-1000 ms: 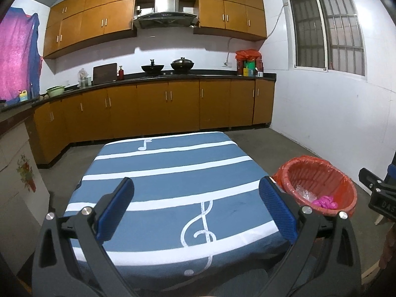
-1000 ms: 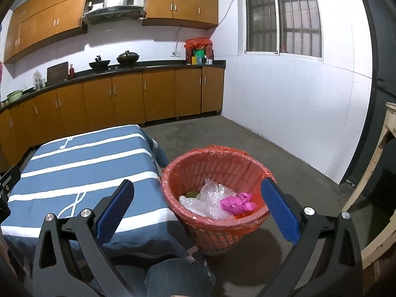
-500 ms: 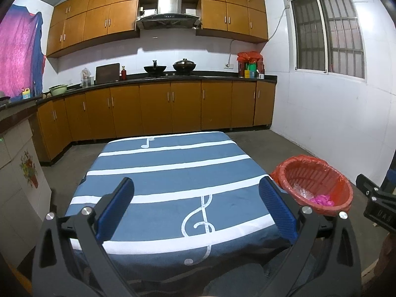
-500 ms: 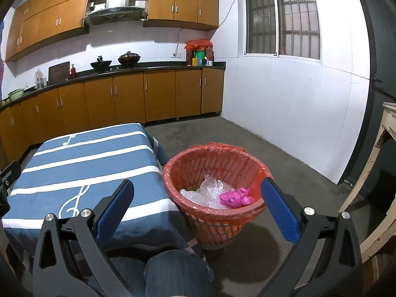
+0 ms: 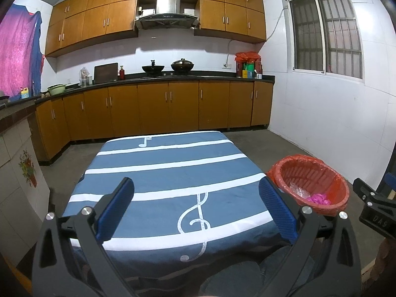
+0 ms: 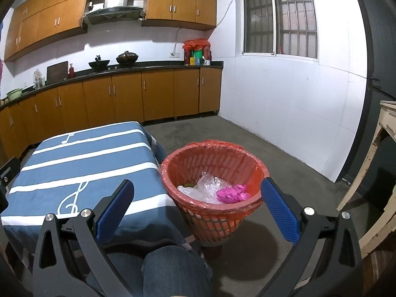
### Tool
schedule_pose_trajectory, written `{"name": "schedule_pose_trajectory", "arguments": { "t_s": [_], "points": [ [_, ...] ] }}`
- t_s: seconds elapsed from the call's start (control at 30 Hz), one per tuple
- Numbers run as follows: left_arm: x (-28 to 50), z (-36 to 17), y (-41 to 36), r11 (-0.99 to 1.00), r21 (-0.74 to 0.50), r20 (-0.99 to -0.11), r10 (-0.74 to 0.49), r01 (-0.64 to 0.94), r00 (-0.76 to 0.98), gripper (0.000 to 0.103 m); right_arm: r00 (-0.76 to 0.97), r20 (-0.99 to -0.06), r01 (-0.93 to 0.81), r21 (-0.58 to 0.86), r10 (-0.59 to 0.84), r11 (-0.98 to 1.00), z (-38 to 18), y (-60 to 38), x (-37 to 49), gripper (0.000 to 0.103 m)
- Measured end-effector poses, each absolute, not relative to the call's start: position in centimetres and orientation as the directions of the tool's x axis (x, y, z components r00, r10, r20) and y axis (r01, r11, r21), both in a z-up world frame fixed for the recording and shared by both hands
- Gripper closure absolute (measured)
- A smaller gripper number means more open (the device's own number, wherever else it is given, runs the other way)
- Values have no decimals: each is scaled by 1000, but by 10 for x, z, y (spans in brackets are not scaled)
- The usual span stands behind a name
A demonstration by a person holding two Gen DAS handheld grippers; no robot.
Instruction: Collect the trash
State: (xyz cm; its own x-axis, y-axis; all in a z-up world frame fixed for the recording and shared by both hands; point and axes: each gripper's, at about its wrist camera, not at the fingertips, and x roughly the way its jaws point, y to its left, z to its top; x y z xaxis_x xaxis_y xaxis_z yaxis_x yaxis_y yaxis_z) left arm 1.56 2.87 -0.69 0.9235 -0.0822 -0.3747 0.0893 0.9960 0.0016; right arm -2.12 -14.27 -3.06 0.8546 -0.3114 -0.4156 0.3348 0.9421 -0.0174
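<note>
The left gripper (image 5: 196, 204) has its blue-padded jaws spread wide with nothing between them; ahead of them lies the table draped in a blue cloth with white stripes and musical notes (image 5: 170, 173). Just beyond the right-hand jaw, off the table's edge, stands the round red plastic mesh basket lined with a red plastic bag (image 5: 333, 185).

The right gripper (image 6: 198, 204) is likewise released — jaws wide apart, holding nothing. The basket (image 6: 212, 222) sits on the grey floor between and just ahead of its jaws, close beside the table (image 6: 81, 163), which lies ahead of the left-hand jaw. Inside the basket rest crumpled clear plastic film (image 6: 208, 185) and a bright pink crumpled wad (image 6: 232, 193), with something greenish partly hidden behind the film. A denim-clad knee (image 6: 173, 269) shows below the jaws.
</note>
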Motion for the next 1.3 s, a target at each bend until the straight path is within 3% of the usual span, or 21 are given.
{"name": "schedule_pose_trajectory", "arguments": {
  "t_s": [1.3],
  "points": [
    [13,-6,26,997,-9,-373,-75,77,925,4,853,-413,341,-23,-320,940,-32,-145,-24,2]
  ]
}}
